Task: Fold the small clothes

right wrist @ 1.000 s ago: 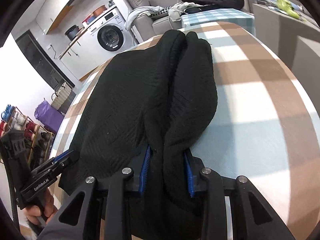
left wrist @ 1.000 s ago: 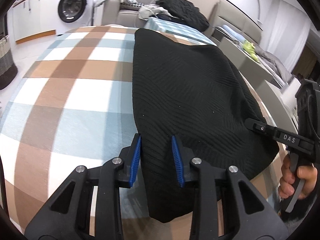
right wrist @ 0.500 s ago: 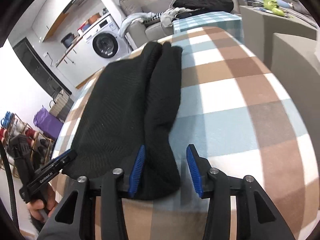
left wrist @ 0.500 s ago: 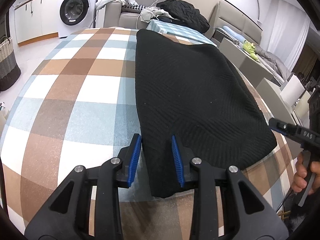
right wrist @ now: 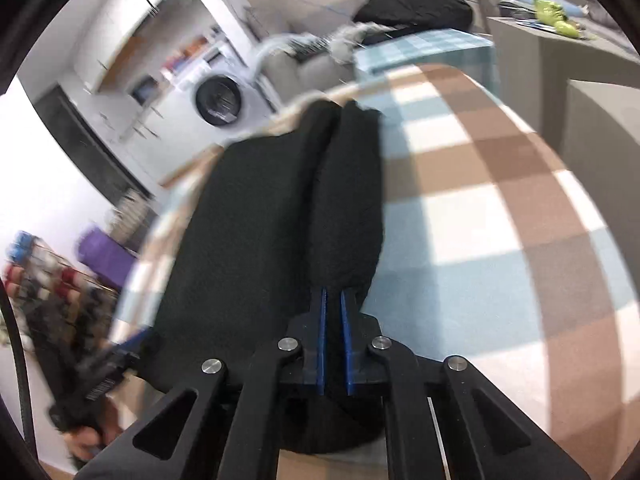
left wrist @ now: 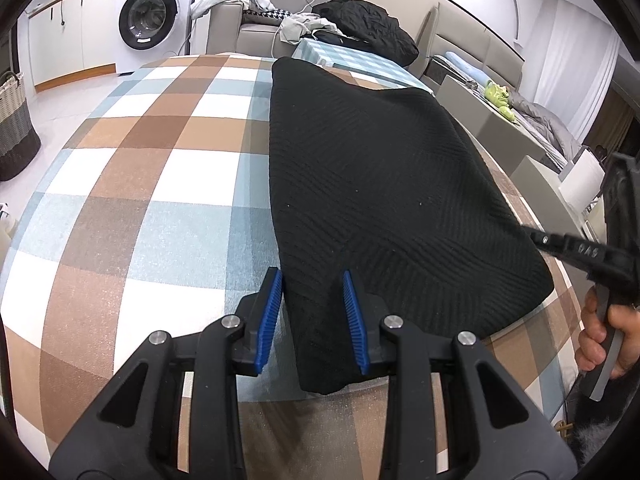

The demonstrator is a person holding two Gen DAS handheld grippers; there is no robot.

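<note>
A black knit garment point(left wrist: 380, 184) lies lengthwise on the checked tablecloth point(left wrist: 152, 184), folded into a long strip. My left gripper point(left wrist: 312, 284) is open, its blue pads either side of the garment's near left corner, just above it. In the right wrist view the garment point(right wrist: 288, 216) shows a rolled fold along its right side. My right gripper point(right wrist: 333, 298) has its blue pads nearly closed over the near end of that fold; whether cloth is pinched is not clear. The right gripper also shows at the right edge of the left wrist view point(left wrist: 576, 246).
A washing machine point(left wrist: 152, 24) and a sofa with a black heap of clothes point(left wrist: 368, 28) stand beyond the table. A woven basket point(left wrist: 14, 128) is on the floor at left. A grey cabinet point(left wrist: 500, 128) stands right of the table.
My right gripper has gone from open around the fold's near end to almost shut, and its view is now blurred by motion. My left gripper stays open at the left corner.
</note>
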